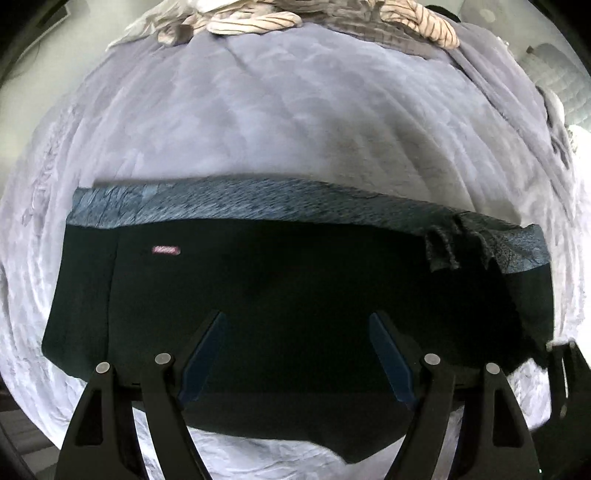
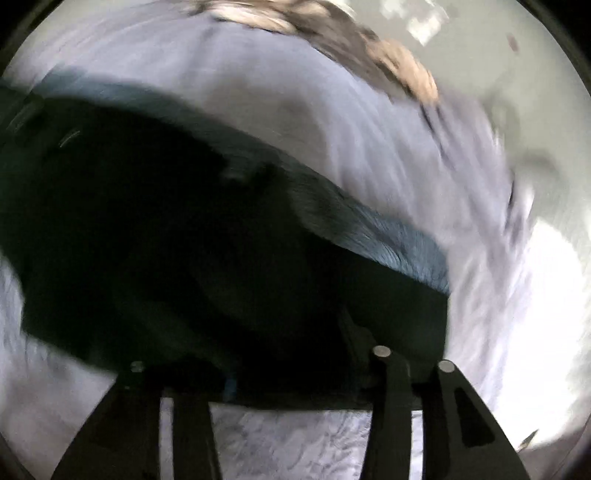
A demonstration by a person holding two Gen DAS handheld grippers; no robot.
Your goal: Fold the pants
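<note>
Dark pants folded into a wide flat block, lying across a pale lavender bedspread, with a fuzzy teal-grey lining strip along the far edge and a tiny pink tag near the left. Striped laundry heaped at the far end. No containers around. Left gripper spread wide over the pants, gripping nothing. Right gripper too blurry, can't tell.
</note>
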